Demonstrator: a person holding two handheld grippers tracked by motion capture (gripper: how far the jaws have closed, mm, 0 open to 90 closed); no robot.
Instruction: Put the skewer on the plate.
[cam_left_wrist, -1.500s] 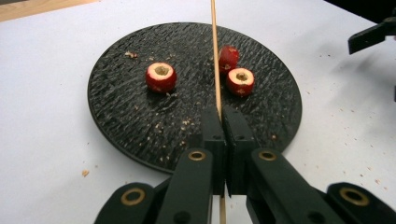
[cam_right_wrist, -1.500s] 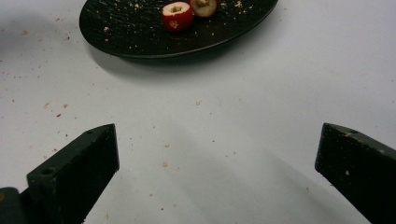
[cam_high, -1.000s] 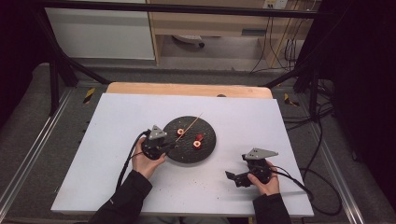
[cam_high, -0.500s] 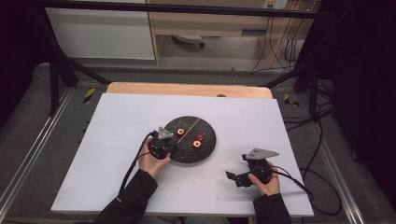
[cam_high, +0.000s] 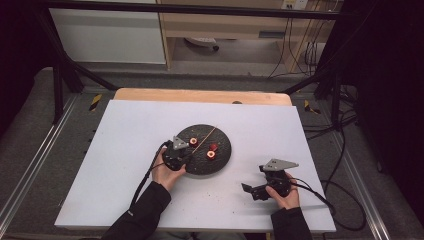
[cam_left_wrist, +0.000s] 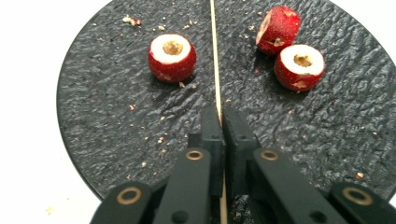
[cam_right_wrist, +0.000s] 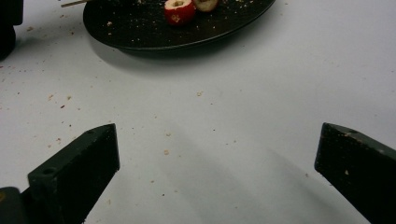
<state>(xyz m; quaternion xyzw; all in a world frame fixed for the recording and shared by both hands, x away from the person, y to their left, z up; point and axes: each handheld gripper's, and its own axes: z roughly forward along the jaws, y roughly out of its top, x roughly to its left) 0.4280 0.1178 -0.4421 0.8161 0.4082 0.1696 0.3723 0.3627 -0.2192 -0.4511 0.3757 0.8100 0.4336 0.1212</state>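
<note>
White table: one plate, three fruits, one skewer.

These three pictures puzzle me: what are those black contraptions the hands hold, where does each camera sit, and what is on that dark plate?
A person holds a two-jaw hand tool in each hand. The high view looks down on the white table. The other two cameras ride on the tools, looking along their jaws. The left gripper is shut on a thin wooden skewer lying across the round black plate, beside three cored red fruits, probably hawthorn. The right gripper rests open above bare table, holding nothing.
</note>
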